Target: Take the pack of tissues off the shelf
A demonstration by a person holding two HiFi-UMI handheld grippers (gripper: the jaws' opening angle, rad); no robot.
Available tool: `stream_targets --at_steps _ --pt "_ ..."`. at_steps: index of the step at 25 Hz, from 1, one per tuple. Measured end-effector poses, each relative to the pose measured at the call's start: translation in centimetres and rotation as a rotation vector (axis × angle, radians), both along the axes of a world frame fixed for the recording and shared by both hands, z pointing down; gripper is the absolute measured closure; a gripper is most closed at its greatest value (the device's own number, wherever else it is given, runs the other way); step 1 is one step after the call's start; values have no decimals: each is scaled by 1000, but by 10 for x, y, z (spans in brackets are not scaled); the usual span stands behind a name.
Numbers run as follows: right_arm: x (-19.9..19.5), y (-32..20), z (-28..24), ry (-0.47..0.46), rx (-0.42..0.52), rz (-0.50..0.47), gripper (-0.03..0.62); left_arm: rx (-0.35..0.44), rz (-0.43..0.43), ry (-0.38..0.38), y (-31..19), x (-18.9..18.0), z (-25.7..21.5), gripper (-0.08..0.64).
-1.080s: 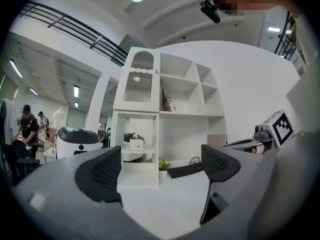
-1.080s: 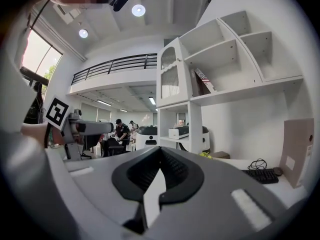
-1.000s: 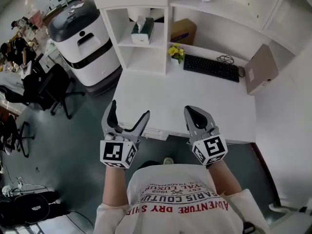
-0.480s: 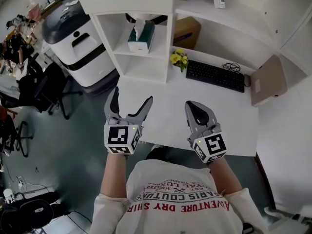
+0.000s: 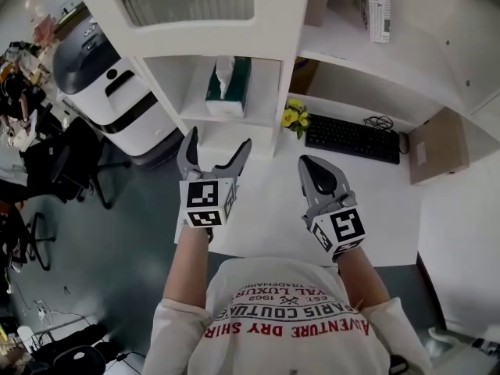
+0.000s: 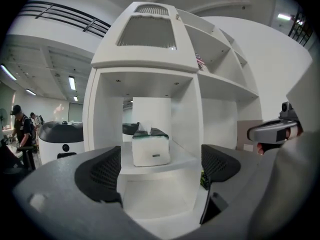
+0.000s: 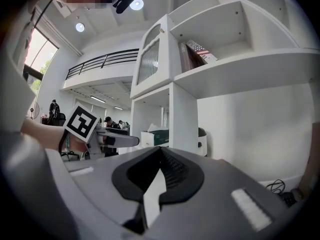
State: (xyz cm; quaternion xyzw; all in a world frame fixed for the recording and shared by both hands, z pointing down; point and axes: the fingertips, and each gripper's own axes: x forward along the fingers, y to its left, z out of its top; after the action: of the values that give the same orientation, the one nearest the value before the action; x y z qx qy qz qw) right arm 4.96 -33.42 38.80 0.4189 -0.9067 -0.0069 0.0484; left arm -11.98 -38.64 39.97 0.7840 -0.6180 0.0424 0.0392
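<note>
1. The task is being judged as barely begun. The pack of tissues [image 5: 227, 91] is not yet being touched and is sitting upright on the shelf [image 5: 234, 120], in the left open compartment, with a sheet sticking out of its top.
2. The reach, the grip and the lift off the shelf are all being counted as work to come.
3. The left gripper [image 5: 218, 142] is being held released over the front of the worktop [image 5: 266, 209], its jaws wide apart with nothing between them.
4. In the left gripper view the pack [image 6: 150, 147] is being framed between the two jaws, straight ahead, a little higher and well apart from them. The gripper is being judged as lined up on it.
5. The right gripper [image 5: 310, 165] is being held clenched, jaws together on nothing, further right above the worktop and well apart from the pack.
6. In the right gripper view the pack [image 7: 157, 137] is being seen only off to the left, beyond the left gripper, so the take is being judged as work for the left one.
</note>
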Motion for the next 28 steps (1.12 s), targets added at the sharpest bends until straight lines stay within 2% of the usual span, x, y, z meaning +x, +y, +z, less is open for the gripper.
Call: stream_targets --at_steps 8,14,23,25,28 --pt "-18 -45 7 21 -13 38 592 -19 28 3 -67 -6 3 34" --pt "-18 -67 14 41 -32 77 592 -32 4 -31 -101 -5 7 32" --pt "-20 -79 24 45 -52 98 592 -65 -34 -63 -128 -6 15 32" --pt "-16 -79 26 46 -57 108 592 -67 -31 -71 -128 -4 16 70" --pt "-10 -79 28 48 -64 126 592 -61 -34 -71 -128 -5 16 87"
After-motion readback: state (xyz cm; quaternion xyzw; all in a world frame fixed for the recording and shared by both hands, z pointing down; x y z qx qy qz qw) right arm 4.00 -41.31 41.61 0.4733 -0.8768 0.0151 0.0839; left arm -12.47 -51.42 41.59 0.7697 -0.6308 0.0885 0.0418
